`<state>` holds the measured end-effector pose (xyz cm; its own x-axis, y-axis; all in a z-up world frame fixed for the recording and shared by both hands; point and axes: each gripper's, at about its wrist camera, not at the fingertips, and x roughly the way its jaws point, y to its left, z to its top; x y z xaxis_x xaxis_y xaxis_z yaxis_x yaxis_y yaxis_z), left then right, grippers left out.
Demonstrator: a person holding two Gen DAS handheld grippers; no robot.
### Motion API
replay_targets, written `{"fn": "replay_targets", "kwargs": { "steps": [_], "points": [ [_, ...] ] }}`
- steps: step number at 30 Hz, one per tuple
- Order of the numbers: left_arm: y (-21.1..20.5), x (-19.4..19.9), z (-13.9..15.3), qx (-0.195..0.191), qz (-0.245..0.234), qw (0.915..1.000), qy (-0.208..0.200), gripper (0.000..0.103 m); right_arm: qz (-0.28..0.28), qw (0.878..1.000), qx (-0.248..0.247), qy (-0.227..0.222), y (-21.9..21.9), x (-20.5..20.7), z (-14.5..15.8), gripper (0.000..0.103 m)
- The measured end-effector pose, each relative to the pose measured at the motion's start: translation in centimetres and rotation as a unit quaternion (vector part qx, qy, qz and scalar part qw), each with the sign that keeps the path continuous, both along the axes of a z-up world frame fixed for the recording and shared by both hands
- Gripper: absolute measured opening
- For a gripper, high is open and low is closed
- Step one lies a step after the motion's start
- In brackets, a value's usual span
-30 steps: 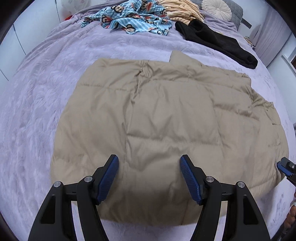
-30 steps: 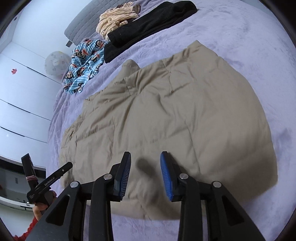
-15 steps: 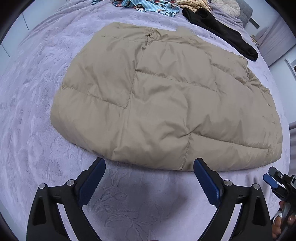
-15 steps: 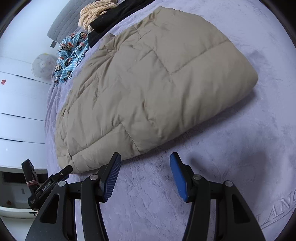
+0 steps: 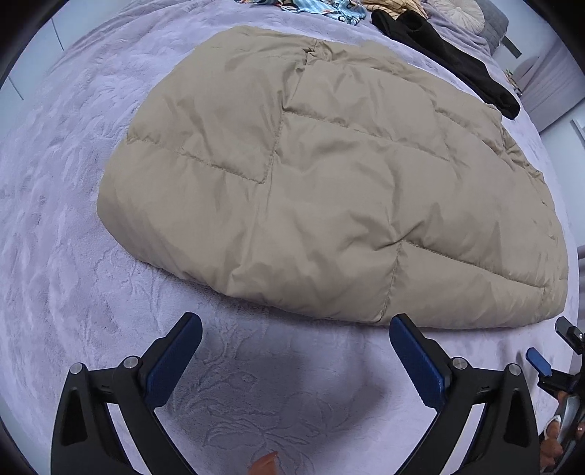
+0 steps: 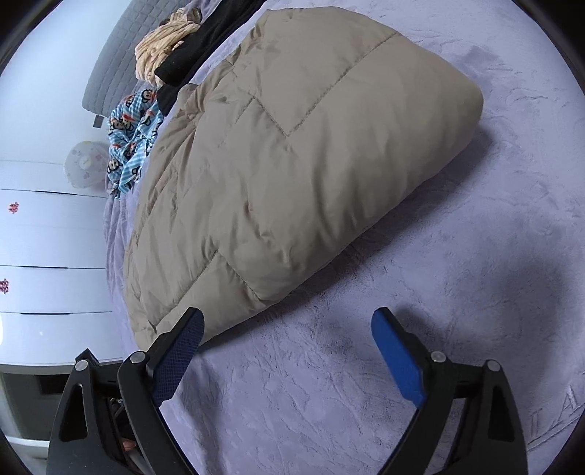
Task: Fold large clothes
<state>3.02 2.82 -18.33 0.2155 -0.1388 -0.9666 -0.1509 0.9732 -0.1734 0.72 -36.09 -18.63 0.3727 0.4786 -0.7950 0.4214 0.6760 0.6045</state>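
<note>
Here, left wrist view: left gripper [image 5: 294,360], jaws wide apart after just opening further, nothing between them but lilac bedspread [image 5: 73,255]. The tan quilted down jacket [image 5: 329,175] lies on the bed just beyond the fingertips, its rounded near edge facing the gripper, not touching either blue pad. The jacket reads as doubled over: near edge is a plump fold, not a hem, w/ no sleeve trailing out. Judged stage: at least one fold done and released; bundle is still broad, so a further fold or a tidy-up prob. remains. Far side of bed: black garment [image 5: 449,62] and a blue monkey-print cloth [image 5: 321,9], both unfolded and well apart from the jacket. Tip of the right gripper shows at the right edge [image 5: 539,360].

Right wrist view: right gripper [image 6: 287,347], jaws likewise spread, just opened wider, empty over bedspread. Jacket lies up and to the left of it; the left pad overlaps the jacket's near corner in view, contact cannot be told; right pad is well clear. Fold edge thick and rounded. Behind: black garment, monkey-print cloth, a striped beige garment [image 6: 164,47], grey headboard [image 6: 109,73], white drawers [image 6: 47,237] beside the bed.
</note>
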Motion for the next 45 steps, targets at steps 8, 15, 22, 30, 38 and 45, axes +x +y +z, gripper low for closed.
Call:
{"fn": "replay_targets", "kwargs": {
  "steps": [8, 15, 22, 30, 38, 45],
  "points": [
    [2.8, -1.4, -0.8, -0.019, 0.043, 0.9989, 0.006, 0.103, -0.054, 0.998, 0.030, -0.010, -1.3, -0.5, -0.8, 0.103],
    [6.0, -1.6, -0.7, -0.127, 0.074, 0.9890, -0.010, 0.103, -0.073, 0.995, 0.069, -0.011, -1.9, 0.1, -1.7, 0.103],
    [9.9, -1.5, -2.1, -0.234, 0.113, 0.9656, -0.012, 0.103, -0.081, 0.991, 0.110, -0.008, -2.3, 0.7, -2.6, 0.103],
    [10.9, 1.3, -3.2, -0.275, 0.130, 0.9521, -0.034, 0.103, -0.089, 0.986, 0.142, -0.020, -2.3, 2.5, -3.3, 0.103],
    [9.9, 3.8, -4.2, -0.256, 0.162, 0.9513, -0.055, 0.103, -0.086, 0.981, 0.169, -0.032, -2.1, 5.3, -4.5, 0.103],
    [8.5, 4.9, -4.6, -0.211, 0.180, 0.9584, -0.069, 0.083, -0.089, 0.979, 0.180, -0.029, -1.4, 7.5, -6.0, 0.103]
  ]
}}
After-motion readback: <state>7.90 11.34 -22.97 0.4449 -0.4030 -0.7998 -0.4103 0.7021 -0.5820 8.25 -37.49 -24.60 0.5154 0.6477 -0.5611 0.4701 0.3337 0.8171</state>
